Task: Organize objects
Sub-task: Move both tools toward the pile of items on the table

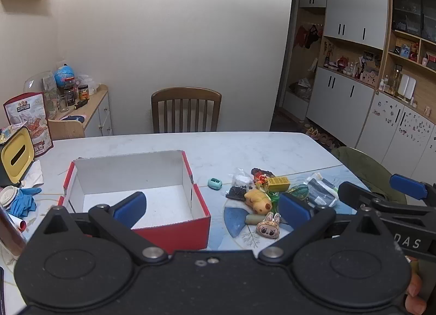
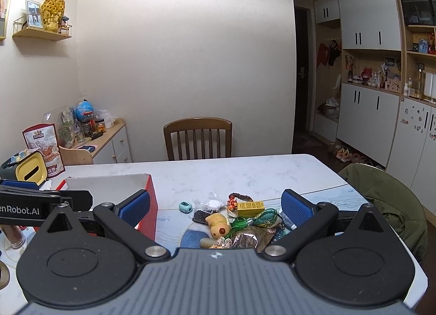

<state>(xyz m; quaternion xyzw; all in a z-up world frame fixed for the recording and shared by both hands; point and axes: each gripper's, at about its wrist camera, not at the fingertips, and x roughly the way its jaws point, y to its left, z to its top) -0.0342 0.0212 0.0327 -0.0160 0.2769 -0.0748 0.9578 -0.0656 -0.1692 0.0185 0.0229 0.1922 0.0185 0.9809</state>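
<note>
Marble table: red box empty, both tools apart.

This is a home dining room: a marble-topped table stands with a wooden slat-back chair at its far side against a plain wall. To the right, built-in white cupboards with open shelves hold bottles and keepsakes, with shoes on the floor beneath. At far left, a small sideboard carries jars and a globe, under a wall shelf with framed pictures.
</note>
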